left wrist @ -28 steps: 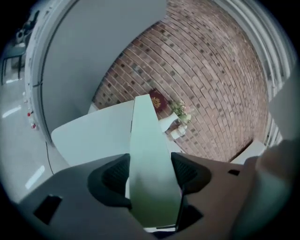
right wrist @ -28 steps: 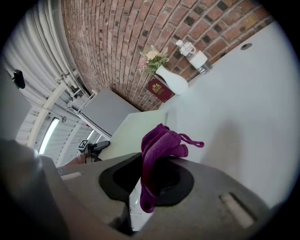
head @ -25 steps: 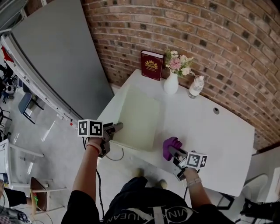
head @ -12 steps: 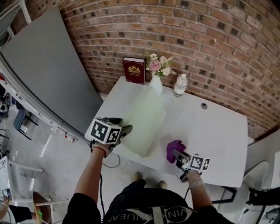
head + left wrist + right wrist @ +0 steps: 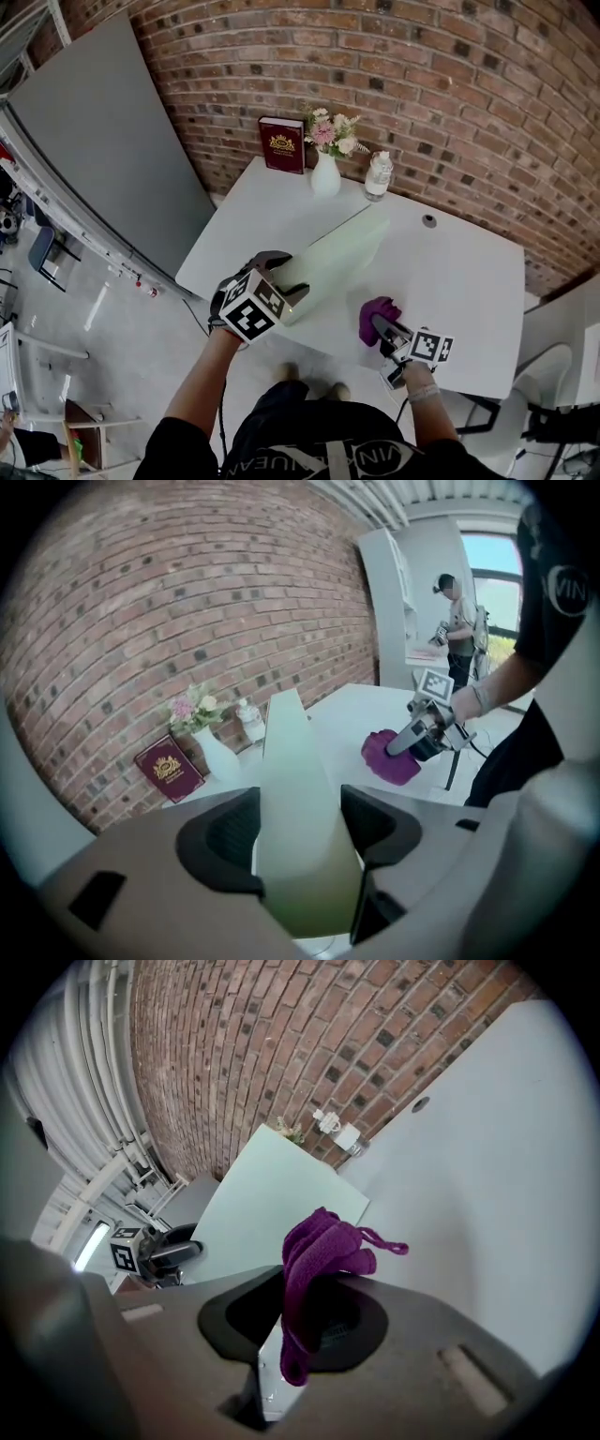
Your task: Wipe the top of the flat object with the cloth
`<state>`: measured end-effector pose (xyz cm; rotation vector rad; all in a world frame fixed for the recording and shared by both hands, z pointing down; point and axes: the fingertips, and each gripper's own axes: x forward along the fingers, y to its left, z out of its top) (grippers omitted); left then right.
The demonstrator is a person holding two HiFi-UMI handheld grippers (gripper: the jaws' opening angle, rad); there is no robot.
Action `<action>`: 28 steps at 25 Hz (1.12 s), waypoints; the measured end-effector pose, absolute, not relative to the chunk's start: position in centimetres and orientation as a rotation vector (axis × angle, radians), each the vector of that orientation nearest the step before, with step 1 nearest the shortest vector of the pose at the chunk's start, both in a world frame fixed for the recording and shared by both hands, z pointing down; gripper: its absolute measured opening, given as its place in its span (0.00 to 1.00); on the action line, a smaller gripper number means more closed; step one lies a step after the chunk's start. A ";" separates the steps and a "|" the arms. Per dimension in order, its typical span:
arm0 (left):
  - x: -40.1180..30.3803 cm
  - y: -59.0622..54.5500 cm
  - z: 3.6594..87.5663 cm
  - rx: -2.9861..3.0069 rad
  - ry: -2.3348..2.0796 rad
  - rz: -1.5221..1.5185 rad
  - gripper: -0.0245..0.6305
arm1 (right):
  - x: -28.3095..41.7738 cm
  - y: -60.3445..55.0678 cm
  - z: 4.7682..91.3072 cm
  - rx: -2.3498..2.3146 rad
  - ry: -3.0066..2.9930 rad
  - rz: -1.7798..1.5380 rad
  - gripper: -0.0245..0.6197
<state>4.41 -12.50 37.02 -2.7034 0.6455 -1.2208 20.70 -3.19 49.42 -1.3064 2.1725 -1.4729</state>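
Observation:
A pale green flat board (image 5: 339,251) stands tilted up on its long edge over the white table (image 5: 469,272). My left gripper (image 5: 287,287) is shut on the board's near end; in the left gripper view the board (image 5: 293,780) fills the gap between the jaws of that gripper (image 5: 300,832). A purple cloth (image 5: 377,314) is bunched in my right gripper (image 5: 381,329), near the table's front edge and to the right of the board. In the right gripper view the cloth (image 5: 319,1251) hangs from that gripper (image 5: 302,1321), shut on it, with the board (image 5: 272,1204) beyond.
At the table's back edge, against the brick wall, stand a red book (image 5: 282,143), a white vase of flowers (image 5: 325,173) and a small bottle (image 5: 378,175). A cable hole (image 5: 428,221) sits at the back right. A large grey panel (image 5: 103,141) leans at the left.
My left gripper has swung right and rolled over, turning the board from flat on the table up onto its edge. The right gripper with the cloth has shifted only a little.

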 end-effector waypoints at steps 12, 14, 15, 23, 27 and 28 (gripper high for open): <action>6.4 -5.2 40.7 -1.961 0.513 -1.201 0.44 | 23.4 1.0 49.5 -1.306 2.233 -1.449 0.14; 6.4 -3.7 42.6 -1.846 0.507 -1.171 0.44 | 24.1 1.8 49.5 -1.313 2.226 -1.445 0.14; 6.4 -2.9 43.1 -1.821 0.511 -1.146 0.44 | 24.4 2.3 49.6 -1.314 2.217 -1.446 0.14; 6.8 1.1 44.8 -1.794 0.543 -1.018 0.44 | 27.8 5.5 51.0 -1.425 2.173 -1.479 0.14; 7.0 2.2 45.1 -1.824 0.537 -0.986 0.44 | 28.8 6.1 51.6 -1.464 2.152 -1.493 0.14; 7.0 2.5 45.2 -1.820 0.536 -0.981 0.44 | 28.9 6.2 51.8 -1.470 2.155 -1.499 0.14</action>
